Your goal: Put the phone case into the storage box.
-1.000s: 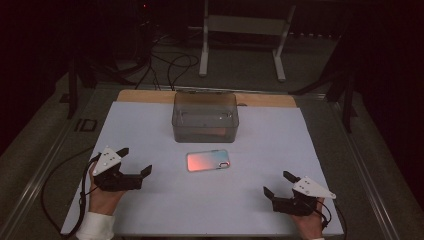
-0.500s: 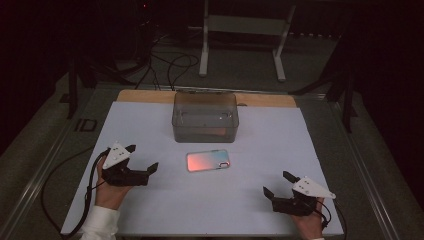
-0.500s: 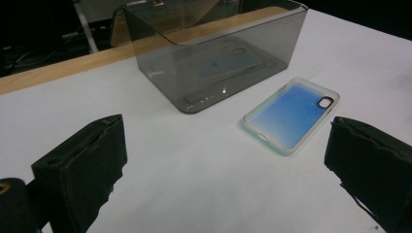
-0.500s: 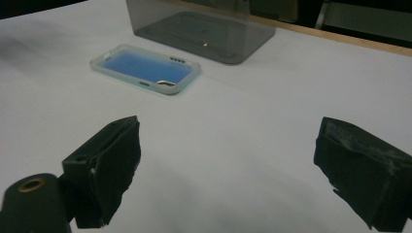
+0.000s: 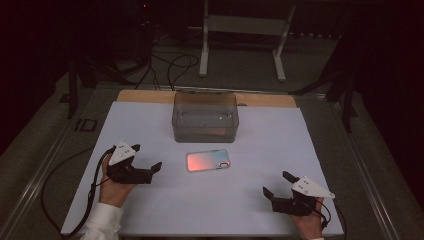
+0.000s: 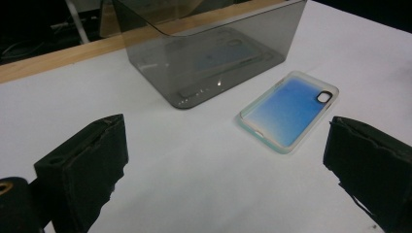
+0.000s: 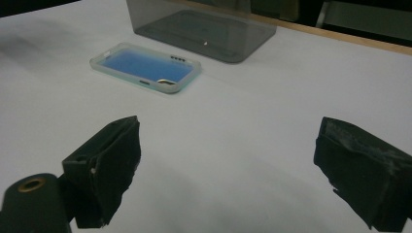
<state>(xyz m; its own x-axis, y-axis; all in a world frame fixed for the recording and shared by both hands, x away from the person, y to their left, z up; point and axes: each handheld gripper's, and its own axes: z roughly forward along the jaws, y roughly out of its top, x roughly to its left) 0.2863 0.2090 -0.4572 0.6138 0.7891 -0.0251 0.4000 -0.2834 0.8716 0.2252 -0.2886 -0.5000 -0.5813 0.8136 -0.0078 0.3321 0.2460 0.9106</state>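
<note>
At the left of the high view, the left gripper [image 5: 150, 169] rests low over the white desk [image 5: 150, 125], held by a hand [image 5: 116, 189] in a white sleeve [image 5: 100, 222]. Its jaws stand wide apart with nothing between them, pointing toward the middle of the desk. A black cable [image 5: 55, 200] trails from it off the desk's left edge.

Near the middle lies a phone case [image 5: 207, 161], flat on the desk, its inner face up; it looks pink-to-teal from above and blue with a pale clear rim in the left gripper view [image 6: 289, 110]. It lies just ahead of the left gripper's spread jaws, apart from both.

Just behind the case stands a smoky, see-through plastic bin [image 5: 205, 116], open-topped, near the desk's far wooden edge. Through its wall [image 6: 214, 58] only faint reflections show; whether anything lies inside cannot be told.

At the right, the right gripper [image 5: 276, 186] sits near the desk's front edge, well apart from the case, its jaws likewise wide open and empty.
</note>
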